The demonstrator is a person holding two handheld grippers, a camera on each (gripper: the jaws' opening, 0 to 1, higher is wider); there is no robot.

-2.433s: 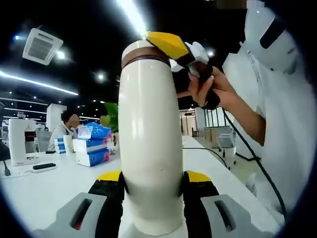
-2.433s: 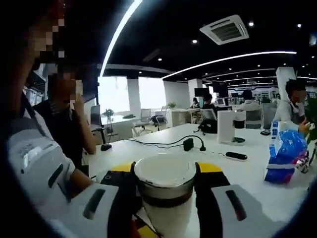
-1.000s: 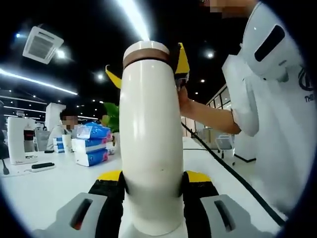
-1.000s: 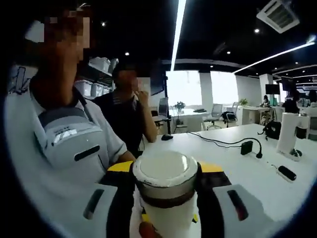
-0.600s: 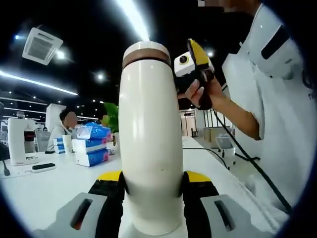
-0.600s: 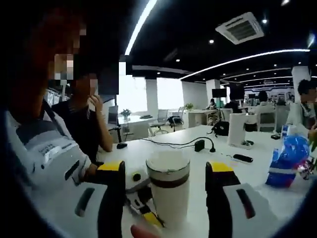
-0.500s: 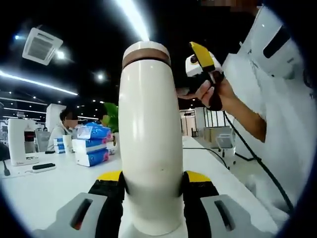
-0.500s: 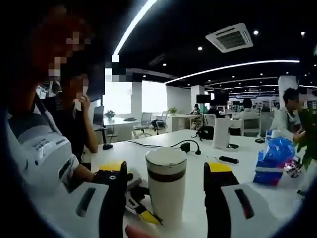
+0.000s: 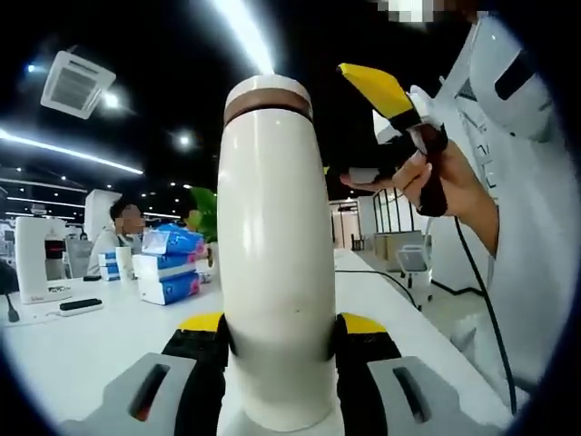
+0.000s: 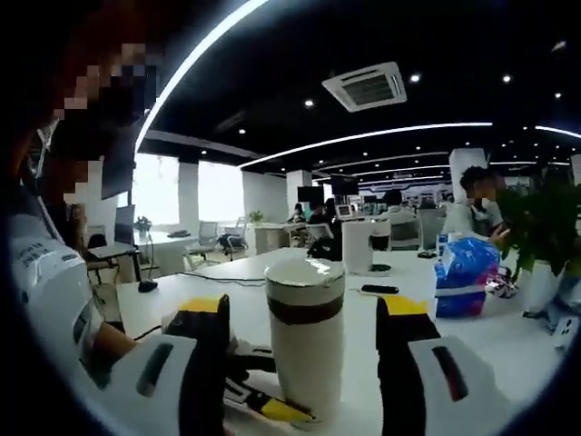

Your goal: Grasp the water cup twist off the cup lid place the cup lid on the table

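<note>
Backed off from the cup lid (image 10: pixel 303 272), right claw (image 10: pixel 304 350) gapes wide; left claw (image 9: pixel 277 341) pinches the water cup (image 9: pixel 275 263).

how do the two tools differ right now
The left tool is shut on the water cup, its jaws pressed against the cup's lower body; the right tool is open, its jaws apart on either side of the cup lid without touching it. The left sits low at the cup's base, the right up by the top. Both have yellow-tipped black jaws.
</note>
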